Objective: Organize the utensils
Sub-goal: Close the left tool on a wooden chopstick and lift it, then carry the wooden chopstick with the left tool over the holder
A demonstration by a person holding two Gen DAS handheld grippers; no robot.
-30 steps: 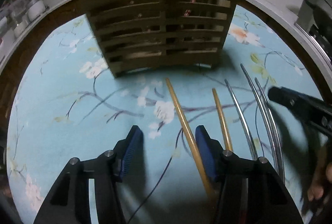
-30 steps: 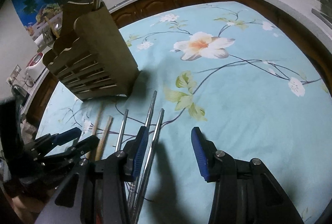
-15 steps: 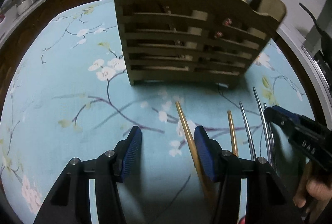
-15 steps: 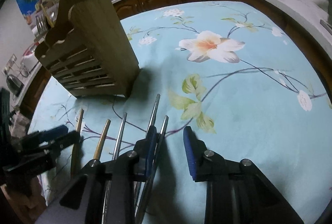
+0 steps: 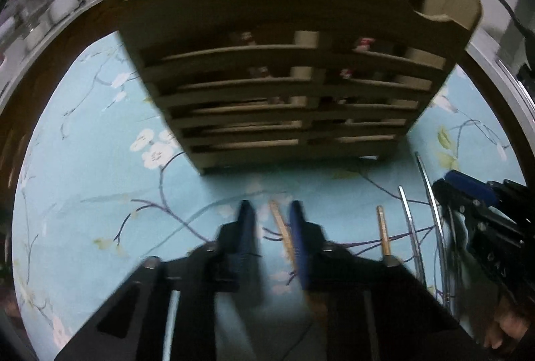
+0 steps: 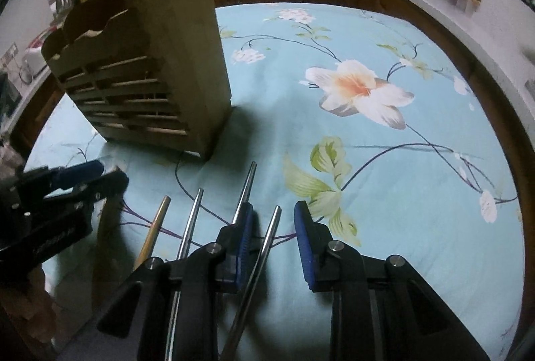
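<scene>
On the right tool (image 5: 449, 190), "OAS" shows.

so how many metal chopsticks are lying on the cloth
3. One lies between the right hand-held gripper's closing jaws, one just left of it, one further left. More may be hidden.

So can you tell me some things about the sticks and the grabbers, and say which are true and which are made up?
1. A wooden chopstick lies between the closing left gripper fingers. True.
2. The wooden holder lies flat on its side. False: it stands upright on the flowered cloth.
3. A metal chopstick lies between the closing right gripper fingers. True.
4. The cloth is plain red. False: light blue with flowers.
</scene>
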